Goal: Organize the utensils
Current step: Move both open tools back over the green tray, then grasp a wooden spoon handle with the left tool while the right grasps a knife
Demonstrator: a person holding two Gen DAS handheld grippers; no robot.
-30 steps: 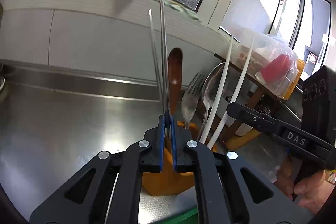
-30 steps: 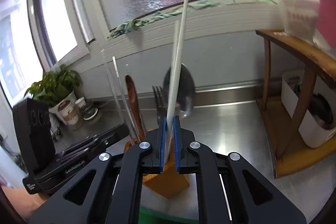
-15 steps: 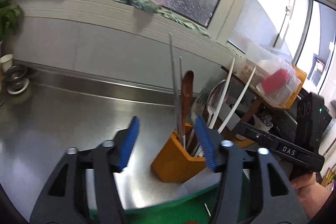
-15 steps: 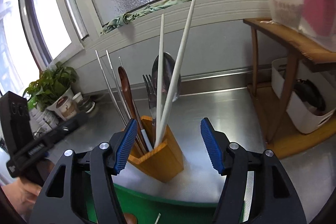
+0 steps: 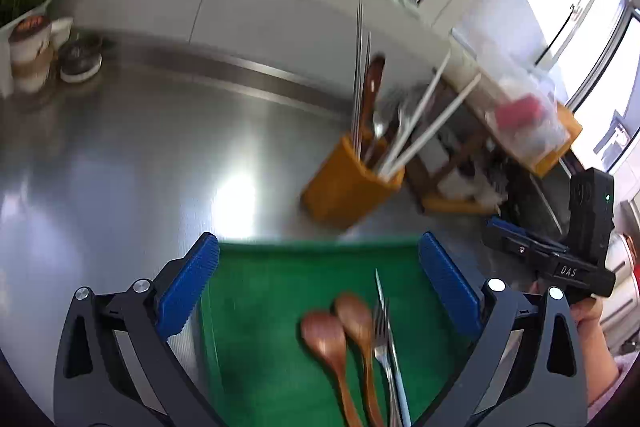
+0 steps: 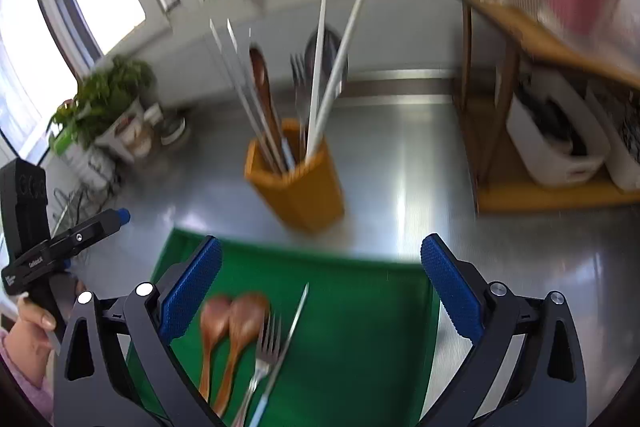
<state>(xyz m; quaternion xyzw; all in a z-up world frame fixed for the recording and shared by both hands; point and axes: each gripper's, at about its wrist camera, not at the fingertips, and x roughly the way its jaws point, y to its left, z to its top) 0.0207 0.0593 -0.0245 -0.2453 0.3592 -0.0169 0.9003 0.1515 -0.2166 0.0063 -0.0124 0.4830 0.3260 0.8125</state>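
Both the left gripper (image 5: 318,287) and the right gripper (image 6: 320,287) have just been opening and now gape empty. Their chopsticks stand released in the orange holder (image 5: 348,189) at frame centre, while spoons (image 5: 328,343) and a fork (image 5: 382,327) wait on the green mat (image 5: 272,307) below.

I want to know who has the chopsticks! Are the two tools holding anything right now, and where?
Nothing. The left tool and right tool have just opened, empty, above the green mat.

The orange cup (image 6: 298,183) looks smeared and fuzzy. Inside it, the bottoms of the sticks and spoons are hidden. On the green mat (image 5: 272,307), the wooden spoons (image 5: 340,339) and fork (image 5: 382,339) run off the bottom edge.
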